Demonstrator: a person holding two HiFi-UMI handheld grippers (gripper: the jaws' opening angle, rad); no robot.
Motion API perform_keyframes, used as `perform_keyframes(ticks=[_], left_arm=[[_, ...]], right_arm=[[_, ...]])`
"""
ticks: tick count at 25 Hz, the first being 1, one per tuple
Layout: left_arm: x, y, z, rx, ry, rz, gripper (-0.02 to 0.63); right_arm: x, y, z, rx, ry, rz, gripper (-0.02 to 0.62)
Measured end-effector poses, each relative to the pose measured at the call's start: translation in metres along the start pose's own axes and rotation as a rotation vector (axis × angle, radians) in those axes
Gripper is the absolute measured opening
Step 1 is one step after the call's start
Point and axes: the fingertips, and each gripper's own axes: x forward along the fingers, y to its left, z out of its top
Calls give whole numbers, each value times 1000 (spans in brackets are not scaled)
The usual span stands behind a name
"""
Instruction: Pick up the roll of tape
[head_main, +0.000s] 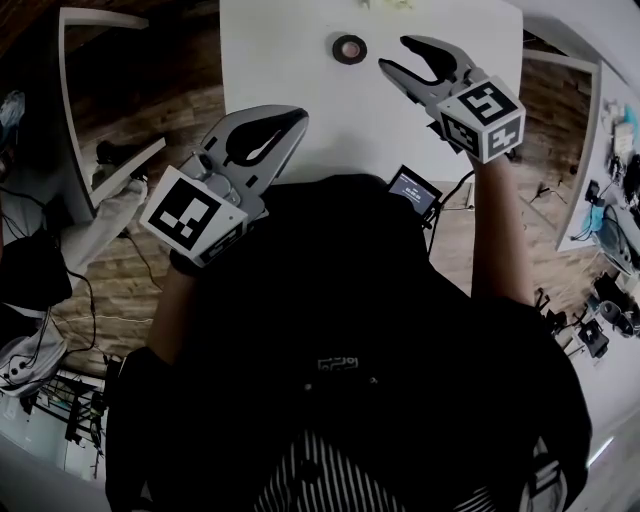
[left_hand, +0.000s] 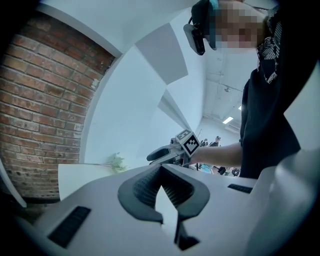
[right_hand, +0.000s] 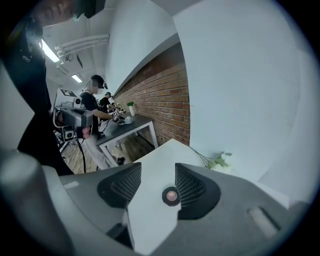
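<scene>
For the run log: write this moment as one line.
tape: on table, not held | right gripper: open, facing tape | left gripper: shut, empty

The tape (head_main: 349, 48) is a small roll, dark on the outside with a paler, pinkish centre. It lies flat, its hole facing up, on the white table (head_main: 280, 90). In the head view it sits in the far part of the top, about midway between the left and right edges. It is nearer the far edge than the near one and well apart from every corner. The right gripper view shows it as a dark ring round a pink core, resting by itself on bare white surface.
</scene>
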Motion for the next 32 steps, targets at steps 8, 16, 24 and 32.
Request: perform_keyframes(ticks=[8,16,24,32], left_arm=[[-1,-2,-8,-19,16,-6,6],[0,3,-13,-60,24,0,6],[-6,12,-18,-77,26,38,6],[-11,19,-27,-102,29,71,6]], right_arm=[[18,-7,-9,-15,41,7,227],[52,-14,-35,-44,151,13,273],[81,-23,-68,-53,242,42,303],[105,-26,-98,-90,314,38,311]])
